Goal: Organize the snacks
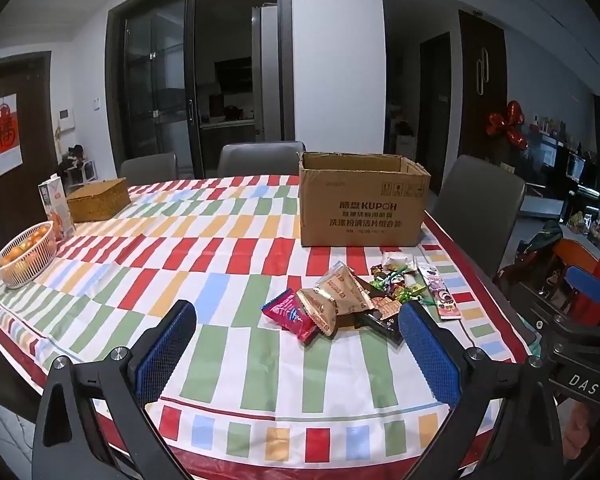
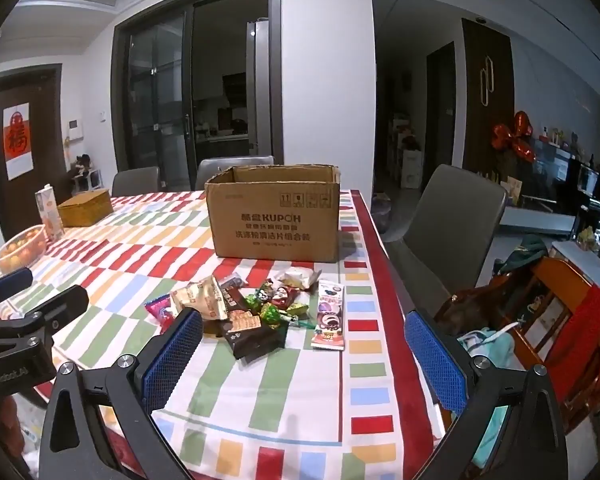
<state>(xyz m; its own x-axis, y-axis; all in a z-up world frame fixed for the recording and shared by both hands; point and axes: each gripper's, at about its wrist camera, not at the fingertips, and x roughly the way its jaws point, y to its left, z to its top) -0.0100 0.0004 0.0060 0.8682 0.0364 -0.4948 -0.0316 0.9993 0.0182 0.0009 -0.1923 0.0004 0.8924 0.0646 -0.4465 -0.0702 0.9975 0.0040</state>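
A loose pile of snacks point(image 1: 364, 300) lies on the checked tablecloth point(image 1: 204, 264), near the table's right edge and just in front of an open cardboard box point(image 1: 362, 204). In the pile are two tan packets point(image 1: 332, 296) leaning on each other, a red packet point(image 1: 288, 314) at the left, a dark flat packet point(image 2: 256, 338) at the front, several small green and red sweets point(image 2: 276, 304), a pale wrapped bun point(image 2: 300, 278) at the back, and a long pink-and-white packet point(image 2: 330, 316) lying a little apart on the right. The box stands upright with its flaps open, well clear of the pile.

The left gripper point(image 1: 300, 344) hangs over the table with its blue pads wide apart and nothing between them; its right pad is just beside the pile's near edge. The right gripper point(image 2: 304, 348) is likewise spread wide and empty, its left pad in front of the pile.

Far to the left stand a white basket of oranges point(image 1: 24, 258), a drink carton point(image 1: 56, 208) and a woven lidded box point(image 1: 98, 198). Grey chairs point(image 1: 476, 208) ring the table.
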